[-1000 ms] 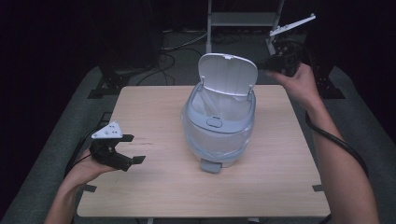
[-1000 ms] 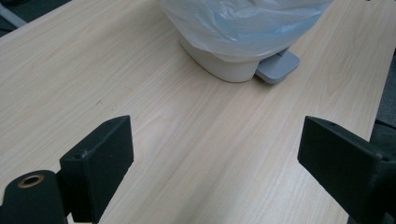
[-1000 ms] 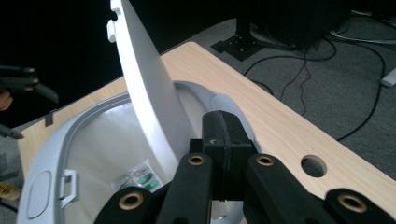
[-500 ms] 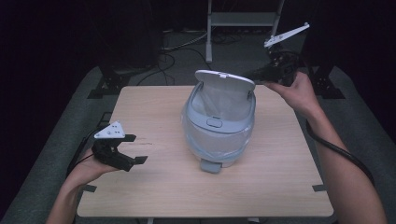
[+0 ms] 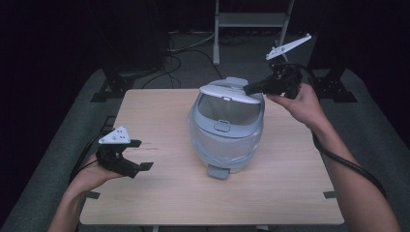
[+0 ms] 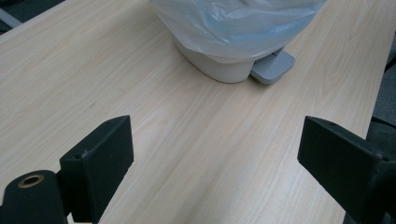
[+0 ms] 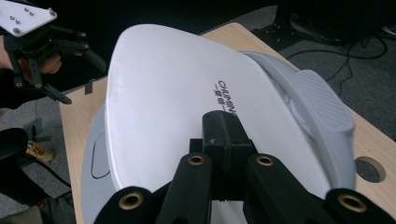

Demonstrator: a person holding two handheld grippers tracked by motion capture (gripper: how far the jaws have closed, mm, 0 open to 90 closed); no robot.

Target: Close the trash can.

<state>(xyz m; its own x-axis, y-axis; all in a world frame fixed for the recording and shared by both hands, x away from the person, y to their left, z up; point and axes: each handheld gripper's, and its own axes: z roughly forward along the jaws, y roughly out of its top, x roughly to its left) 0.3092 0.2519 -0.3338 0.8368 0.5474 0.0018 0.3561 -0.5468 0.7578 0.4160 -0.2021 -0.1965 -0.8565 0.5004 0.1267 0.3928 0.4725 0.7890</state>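
on the middle of the wooden table [image 5: 290, 193] stood a white pedal bin [image 5: 226, 145] lined with a plastic bag, its lid [image 5: 227, 92] half lowered under the right gripper [image 5: 251, 88], whose jaws were clenched together and pressing its top, while the left gripper [image 5: 138, 155] rested spread wide near the table's left edge.

left tool [image 5: 140, 154] jaws spread wide, right tool [image 5: 250, 88] jaws closed together

The right gripper [image 7: 223, 126] has both black jaws closed together, tips resting on the white lid [image 7: 187, 107] of the bin, beside the printed "CHUMING" lettering [image 7: 229, 98]. The left gripper [image 7: 42, 51] appears upper left, beyond the wooden table [image 7: 74, 121].
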